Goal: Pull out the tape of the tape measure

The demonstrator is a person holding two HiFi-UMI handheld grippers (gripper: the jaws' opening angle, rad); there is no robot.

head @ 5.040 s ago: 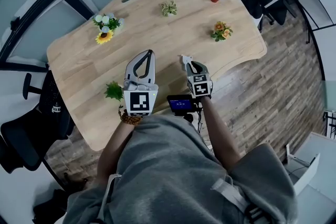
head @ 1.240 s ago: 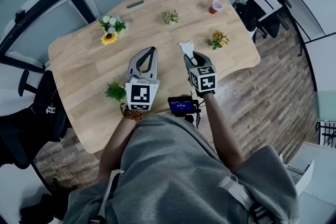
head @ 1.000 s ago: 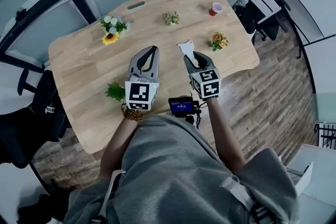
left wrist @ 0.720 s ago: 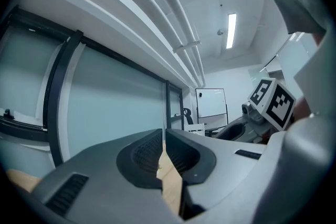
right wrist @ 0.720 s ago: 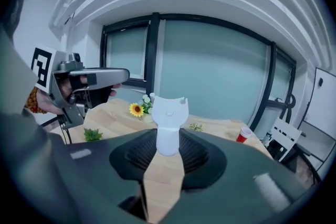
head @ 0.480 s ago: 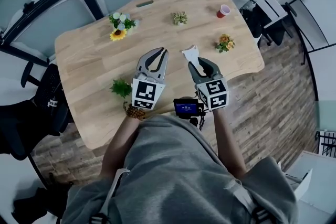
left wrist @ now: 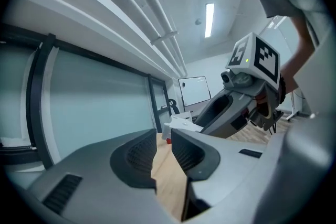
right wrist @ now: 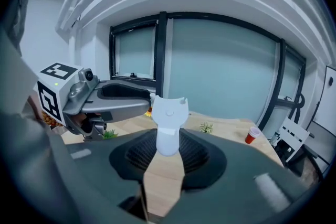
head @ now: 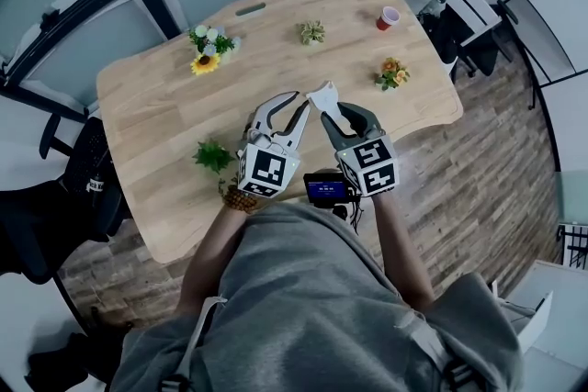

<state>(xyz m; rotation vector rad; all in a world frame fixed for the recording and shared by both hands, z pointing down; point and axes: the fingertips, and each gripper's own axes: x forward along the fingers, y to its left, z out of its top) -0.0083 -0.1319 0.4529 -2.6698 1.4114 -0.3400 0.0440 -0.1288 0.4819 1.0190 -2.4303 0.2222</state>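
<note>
A white tape measure (head: 323, 95) sticks out from the jaws of my right gripper (head: 335, 113), which is shut on its lower part. In the right gripper view the tape measure (right wrist: 169, 118) stands upright between the ribbed pads (right wrist: 195, 153), above the wooden table (head: 156, 106). My left gripper (head: 296, 106) is open, tilted to the right, its fingertips just left of the tape measure and apart from it. In the left gripper view nothing sits between the pads (left wrist: 137, 155), and the tape measure (left wrist: 178, 123) shows just past them.
On the table stand a sunflower bunch (head: 208, 50), a small succulent (head: 311, 32), a red cup (head: 389, 17), orange flowers (head: 392, 72) and a green plant (head: 213, 155). A small lit screen (head: 323, 188) hangs at the person's chest. Chairs stand beyond the table's right and left ends.
The left gripper has swung right and rolled, bringing its fingertips close to the tape measure. The right gripper has risen a little, still holding the tape measure.
</note>
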